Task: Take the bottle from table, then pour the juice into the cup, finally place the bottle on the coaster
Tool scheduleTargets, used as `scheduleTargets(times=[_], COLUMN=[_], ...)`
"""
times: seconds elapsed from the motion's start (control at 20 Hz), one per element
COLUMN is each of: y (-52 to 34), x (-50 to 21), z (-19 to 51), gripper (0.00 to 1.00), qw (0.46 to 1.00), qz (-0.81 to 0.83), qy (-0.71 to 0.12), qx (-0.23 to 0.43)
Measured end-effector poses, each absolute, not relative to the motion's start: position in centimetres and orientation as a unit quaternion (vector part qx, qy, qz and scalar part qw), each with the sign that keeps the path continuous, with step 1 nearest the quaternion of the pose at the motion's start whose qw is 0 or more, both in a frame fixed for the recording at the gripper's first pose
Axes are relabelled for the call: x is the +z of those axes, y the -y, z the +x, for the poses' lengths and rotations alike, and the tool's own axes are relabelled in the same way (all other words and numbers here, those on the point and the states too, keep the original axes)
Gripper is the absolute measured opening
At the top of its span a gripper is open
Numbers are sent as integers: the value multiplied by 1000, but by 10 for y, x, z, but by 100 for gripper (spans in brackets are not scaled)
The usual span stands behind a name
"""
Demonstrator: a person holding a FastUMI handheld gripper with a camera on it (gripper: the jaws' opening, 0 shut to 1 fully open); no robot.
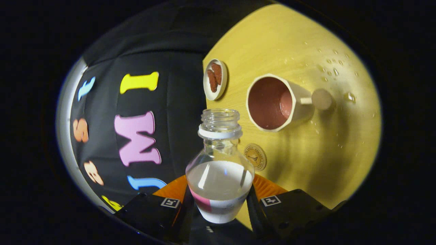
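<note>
Looking along the gripper (219, 204), we found its two fingers pressed against opposite sides of the bottle (219, 170), gripping it low on the body with the open neck pointing ahead. The whole view was tilted, so the desk (306, 153) stood almost on edge. The cup (272, 102), with its mouth facing us, sat beyond and to one side of the neck, near but apart from it. The coaster (255, 156) lay just beside the bottle's shoulder, and a small dish (215, 79) sat further off by the desk's edge.

We judged that tipping further before the neck reached the cup would spill juice onto the desk, already dotted with droplets.

The bottle's base was hidden between the fingers, and we could not make out the dish's contents.
</note>
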State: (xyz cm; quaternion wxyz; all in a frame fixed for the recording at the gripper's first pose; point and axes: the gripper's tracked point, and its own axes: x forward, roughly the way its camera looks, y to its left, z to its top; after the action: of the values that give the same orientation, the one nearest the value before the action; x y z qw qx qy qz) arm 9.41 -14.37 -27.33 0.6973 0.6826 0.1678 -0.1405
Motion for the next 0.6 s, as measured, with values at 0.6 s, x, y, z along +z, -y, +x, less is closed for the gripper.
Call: scheduleTargets(times=[0.6], y=[123], x=[-275], z=[53], gripper=[71], qw=[944], qz=[273], qy=[-142], qx=[-122])
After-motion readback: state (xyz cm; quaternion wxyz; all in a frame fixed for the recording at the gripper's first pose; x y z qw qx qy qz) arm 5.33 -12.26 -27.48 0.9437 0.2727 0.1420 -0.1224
